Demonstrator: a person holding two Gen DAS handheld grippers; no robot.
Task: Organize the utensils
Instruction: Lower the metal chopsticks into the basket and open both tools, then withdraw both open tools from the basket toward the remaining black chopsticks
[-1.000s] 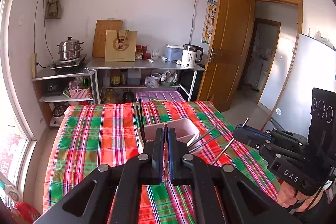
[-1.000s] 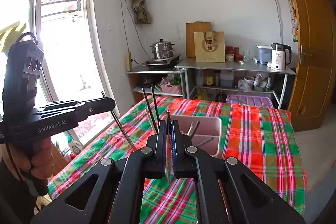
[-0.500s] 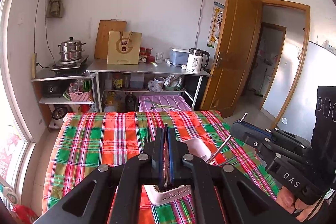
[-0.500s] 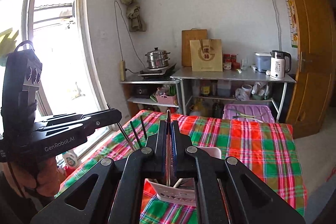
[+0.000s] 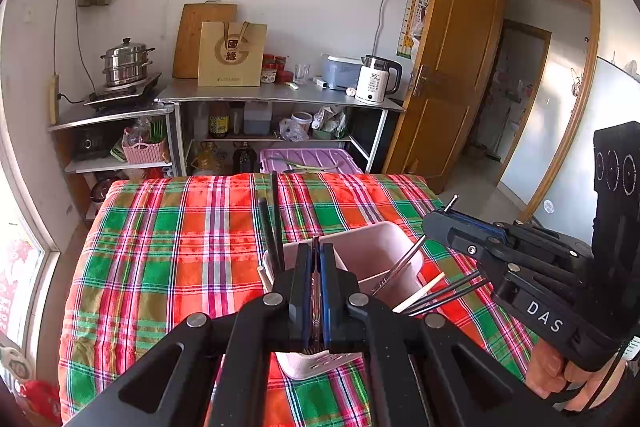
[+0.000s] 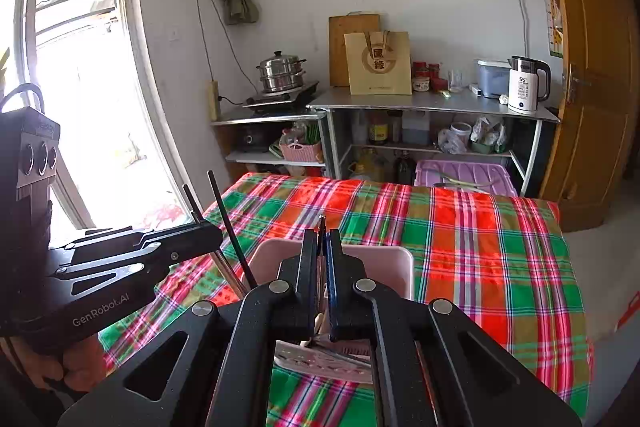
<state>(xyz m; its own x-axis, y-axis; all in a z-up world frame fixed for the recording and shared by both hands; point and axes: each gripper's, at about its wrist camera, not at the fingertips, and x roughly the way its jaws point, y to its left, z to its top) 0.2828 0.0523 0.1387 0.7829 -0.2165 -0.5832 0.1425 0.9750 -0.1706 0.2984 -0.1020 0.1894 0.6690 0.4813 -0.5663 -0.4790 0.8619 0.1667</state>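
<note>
A pale pink utensil holder [image 5: 372, 251] stands on the plaid tablecloth [image 5: 168, 251]; it also shows in the right wrist view [image 6: 360, 255]. It holds black chopsticks [image 5: 274, 223], a metal utensil [image 5: 398, 265] and a light chopstick [image 5: 420, 291]. My left gripper [image 5: 316, 247] is shut on a thin metal utensil [image 5: 315, 291], above the holder's near side. My right gripper [image 6: 322, 239] is shut on a thin metal utensil [image 6: 321, 227], also over the holder. Each gripper shows in the other's view: the right gripper [image 5: 436, 219] and the left gripper [image 6: 208, 231].
Beyond the table stand a steel shelf unit [image 5: 280, 99] with a kettle [image 5: 378, 79], a steamer pot [image 5: 126, 63] and a purple bin [image 5: 308, 159]. A window [image 6: 80, 87] lies left, a wooden door [image 5: 452, 67] right.
Both grippers rose and tipped up half a second ago, then came back down over the holder. Each has stayed shut on its thin utensil.
</note>
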